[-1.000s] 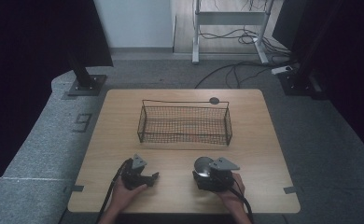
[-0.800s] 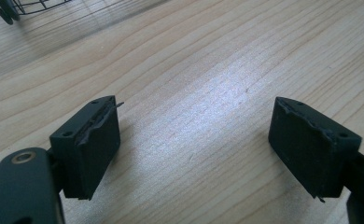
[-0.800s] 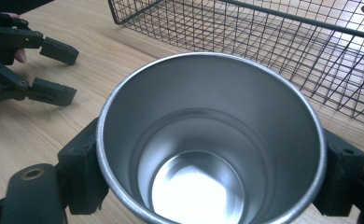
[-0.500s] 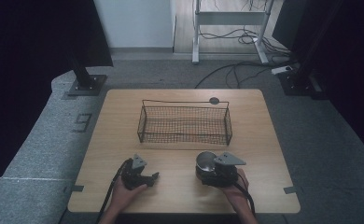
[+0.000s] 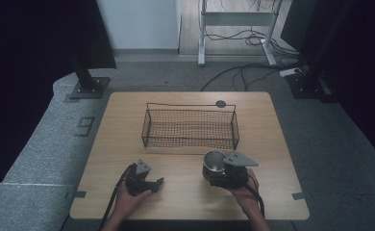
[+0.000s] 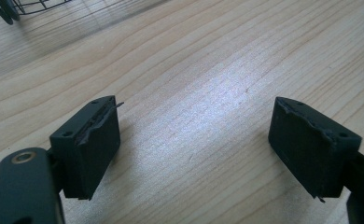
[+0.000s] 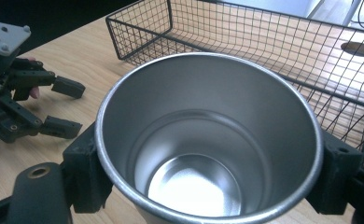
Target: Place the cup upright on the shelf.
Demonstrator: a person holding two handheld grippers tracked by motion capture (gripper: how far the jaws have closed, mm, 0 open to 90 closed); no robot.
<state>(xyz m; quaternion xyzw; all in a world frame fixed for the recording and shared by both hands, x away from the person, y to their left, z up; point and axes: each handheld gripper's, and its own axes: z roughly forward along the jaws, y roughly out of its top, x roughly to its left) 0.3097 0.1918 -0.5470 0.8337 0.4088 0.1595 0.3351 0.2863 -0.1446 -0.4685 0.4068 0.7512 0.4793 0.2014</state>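
A shiny steel cup [image 5: 213, 161] is gripped at the front right of the wooden table [image 5: 272, 144]. My right gripper [image 5: 215, 169] is shut on it, one jaw on each side. In the right gripper view the empty cup [image 7: 203, 140] opens toward the camera, pressed between the black pads [image 7: 89, 172]. My left gripper [image 5: 156, 183] rests at the front left of the table, held by a hand. Its jaws stand wide apart with only bare wood between the fingertips [image 6: 89, 140]. The left gripper [image 7: 63, 107] is open to the left of the cup.
A black wire basket [image 5: 190, 107] stands empty at the table's middle, just beyond the cup, with its near wall [image 7: 264, 42] close behind the rim. A dark round disc [image 5: 220, 103] lies behind the basket. Cables and stand legs sit on the floor beyond.
My right hand has raised the cup slightly and drawn it a little toward the front edge. The left gripper has kept still.
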